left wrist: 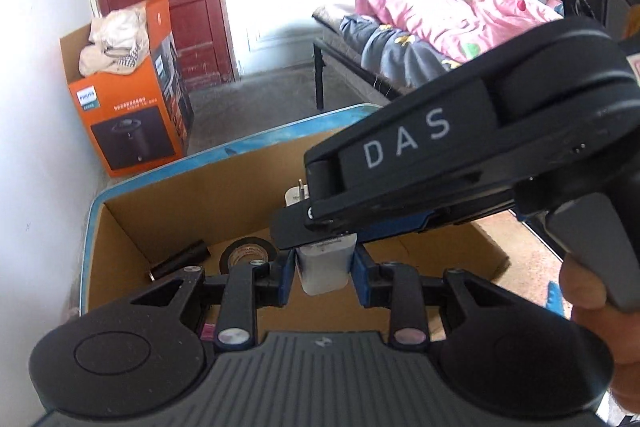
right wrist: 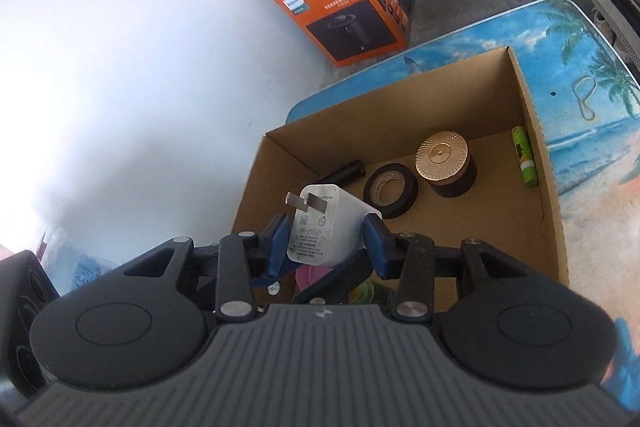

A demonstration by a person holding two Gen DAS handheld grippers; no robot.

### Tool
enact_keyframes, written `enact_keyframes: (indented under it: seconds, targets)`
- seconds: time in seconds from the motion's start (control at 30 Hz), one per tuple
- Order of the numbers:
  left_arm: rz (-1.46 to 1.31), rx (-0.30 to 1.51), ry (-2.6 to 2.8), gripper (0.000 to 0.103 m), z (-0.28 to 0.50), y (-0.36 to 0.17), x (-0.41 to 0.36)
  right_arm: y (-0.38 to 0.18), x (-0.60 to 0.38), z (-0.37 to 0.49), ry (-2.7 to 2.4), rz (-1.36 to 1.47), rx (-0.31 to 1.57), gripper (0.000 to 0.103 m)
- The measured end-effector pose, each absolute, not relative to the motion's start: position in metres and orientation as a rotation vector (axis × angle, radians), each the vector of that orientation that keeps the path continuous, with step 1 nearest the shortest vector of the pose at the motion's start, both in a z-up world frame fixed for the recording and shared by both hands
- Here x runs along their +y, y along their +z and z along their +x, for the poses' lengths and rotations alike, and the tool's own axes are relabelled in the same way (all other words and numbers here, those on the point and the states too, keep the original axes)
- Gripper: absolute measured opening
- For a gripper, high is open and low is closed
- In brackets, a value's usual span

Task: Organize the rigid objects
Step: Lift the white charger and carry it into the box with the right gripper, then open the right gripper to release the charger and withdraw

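Gripping both hand-held grippers, white charger tilted, prongs up-left.

A beach-print table carries an open cardboard box and a rubber band.

A white plastic plug-in charger block with two metal prongs hangs tilted above the open brown cardboard box. Inside lie a black tape roll, a gold-lidded round tin and a green tube at right.

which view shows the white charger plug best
The right wrist view: the white charger shows its printed face and metal prongs, tilted between the right gripper's blue pads above the cardboard box. The left wrist view shows only its lower body, the right gripper's black finger covering the top.
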State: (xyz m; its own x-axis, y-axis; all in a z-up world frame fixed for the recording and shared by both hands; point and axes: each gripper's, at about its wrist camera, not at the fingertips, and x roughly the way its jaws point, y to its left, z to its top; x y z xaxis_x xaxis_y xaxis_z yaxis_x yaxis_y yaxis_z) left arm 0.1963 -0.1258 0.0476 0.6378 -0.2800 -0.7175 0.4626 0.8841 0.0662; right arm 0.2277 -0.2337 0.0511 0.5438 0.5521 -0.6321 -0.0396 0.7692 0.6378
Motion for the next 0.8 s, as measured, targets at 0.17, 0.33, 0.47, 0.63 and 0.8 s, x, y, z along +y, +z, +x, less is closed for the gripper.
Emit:
enact_keyframes:
  seconds: [0.17, 0.33, 0.47, 0.63, 0.8]
  targets:
    - [0.207, 0.934, -0.401, 0.031, 0.245, 0.022, -0.124, 0.018, -0.233, 0.274, 0.362, 0.622, 1.093, 0.041]
    - [0.199, 1.043, -0.373, 0.031, 0.273, 0.001, -0.122, -0.009, -0.225, 0.302, 0.36, 0.611, 1.204, 0.041]
    - [0.161, 1.124, -0.362, 0.031, 0.282, -0.01, -0.122, -0.024, -0.219, 0.312, 0.357, 0.582, 1.264, 0.041]
    - [0.134, 1.184, -0.362, 0.031, 0.295, -0.021, -0.119, -0.038, -0.214, 0.315, 0.353, 0.553, 1.306, 0.041]
    - [0.119, 1.189, -0.368, 0.031, 0.299, -0.023, -0.12, -0.038, -0.21, 0.314, 0.35, 0.525, 1.297, 0.041]
